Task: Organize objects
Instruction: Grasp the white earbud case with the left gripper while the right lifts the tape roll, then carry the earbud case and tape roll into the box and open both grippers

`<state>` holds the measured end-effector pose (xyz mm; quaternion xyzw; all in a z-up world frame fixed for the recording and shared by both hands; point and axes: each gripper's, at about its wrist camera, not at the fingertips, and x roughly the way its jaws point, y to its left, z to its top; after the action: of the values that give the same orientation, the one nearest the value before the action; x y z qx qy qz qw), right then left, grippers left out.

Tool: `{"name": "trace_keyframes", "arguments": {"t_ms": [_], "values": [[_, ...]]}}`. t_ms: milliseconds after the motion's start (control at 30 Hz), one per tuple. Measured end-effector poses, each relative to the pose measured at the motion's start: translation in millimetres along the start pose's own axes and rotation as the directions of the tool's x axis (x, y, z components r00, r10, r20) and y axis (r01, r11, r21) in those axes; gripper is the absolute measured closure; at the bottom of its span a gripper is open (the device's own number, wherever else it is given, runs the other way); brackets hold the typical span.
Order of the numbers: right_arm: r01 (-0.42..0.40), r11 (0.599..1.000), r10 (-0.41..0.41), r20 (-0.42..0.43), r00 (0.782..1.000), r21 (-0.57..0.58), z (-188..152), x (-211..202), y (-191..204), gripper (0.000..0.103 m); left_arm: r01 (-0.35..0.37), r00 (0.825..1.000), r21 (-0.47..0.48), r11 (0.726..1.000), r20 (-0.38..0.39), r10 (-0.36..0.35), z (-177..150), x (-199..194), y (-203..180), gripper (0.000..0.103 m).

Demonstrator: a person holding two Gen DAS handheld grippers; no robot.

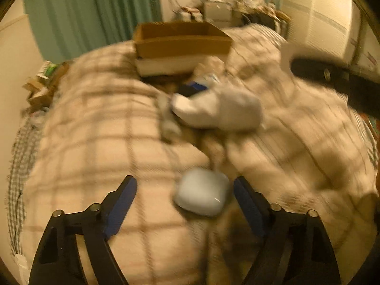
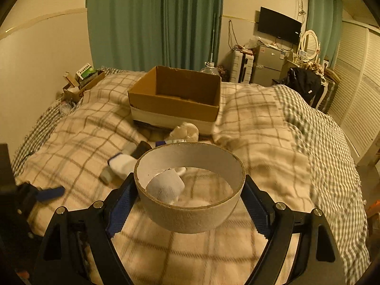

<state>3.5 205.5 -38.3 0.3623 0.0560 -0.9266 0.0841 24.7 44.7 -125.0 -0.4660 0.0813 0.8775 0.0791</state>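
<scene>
In the left wrist view my left gripper (image 1: 185,185) is open over the plaid blanket, with a small pale blue rounded case (image 1: 201,192) lying between its fingers, nearer the right one. The view is blurred. A white sock bundle (image 1: 218,111) lies beyond it. In the right wrist view my right gripper (image 2: 187,187) is shut on a wide cardboard ring (image 2: 190,211) and holds it above the bed. An open cardboard box (image 2: 175,95) stands on the bed further back. White socks (image 2: 121,163) and a crumpled white cloth (image 2: 185,130) lie before the box.
The bed carries a rumpled plaid blanket (image 2: 261,123). Small boxes (image 2: 83,78) sit at the bed's far left by the wall. Green curtains (image 2: 154,19), a fridge (image 2: 268,64) and a cluttered chair stand behind. The left gripper shows at the left edge (image 2: 47,193).
</scene>
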Motion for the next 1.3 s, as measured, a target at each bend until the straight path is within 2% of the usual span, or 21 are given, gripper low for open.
{"name": "trace_keyframes", "arguments": {"t_ms": [67, 133, 233, 433, 600, 900, 1033, 1133, 1300], "values": [[0.004, 1.0, -0.004, -0.003, 1.0, 0.001, -4.1, -3.6, -0.6, 0.019, 0.016, 0.999, 0.029, 0.999, -0.033, -0.015, -1.4, 10.2, -7.3, 0.023], [0.006, 1.0, -0.006, -0.005, 1.0, 0.0, -7.2, -6.3, -0.3, 0.019, 0.041, 0.998, 0.017, 0.999, -0.049, -0.04, -1.9, 14.9, -6.2, 0.025], [0.016, 1.0, -0.016, 0.003, 1.0, -0.012, -8.9, -11.2, 2.7, 0.019, 0.093, 0.994, 0.006, 0.996, -0.06, -0.093, -1.8, 15.7, -2.5, 0.049], [0.01, 1.0, -0.01, 0.027, 1.0, -0.024, -9.6, -22.0, 7.5, 0.019, 0.074, 0.996, -0.044, 0.996, 0.06, -0.071, 2.2, -13.2, 5.1, 0.05], [0.004, 0.999, -0.002, 0.055, 0.999, -0.034, -0.2, -28.3, 8.4, 0.019, 0.114, 0.986, -0.08, 0.99, 0.13, -0.103, 26.4, -35.4, 19.2, 0.05], [-0.007, 0.998, 0.014, 0.138, 0.99, -0.057, 52.8, -28.9, 6.4, 0.019, 0.131, 0.961, -0.083, 0.988, 0.253, -0.107, 101.0, -59.5, 48.9, 0.05], [0.001, 0.998, 0.01, 0.18, 0.984, -0.062, 89.7, -23.6, 2.7, 0.019, 0.126, 0.947, -0.075, 0.989, 0.305, -0.098, 143.0, -62.8, 58.9, 0.05], [-0.005, 0.999, 0.015, 0.2, 0.98, -0.052, 121.7, -17.5, -4.0, 0.019, 0.118, 0.928, -0.091, 0.989, 0.365, -0.077, 184.1, -66.4, 71.5, 0.05], [0.006, 0.998, 0.01, 0.233, 0.972, -0.065, 176.2, 4.3, -13.9, 0.019, 0.095, 0.916, -0.098, 0.991, 0.399, -0.049, 239.1, -50.3, 80.3, 0.05]]}}
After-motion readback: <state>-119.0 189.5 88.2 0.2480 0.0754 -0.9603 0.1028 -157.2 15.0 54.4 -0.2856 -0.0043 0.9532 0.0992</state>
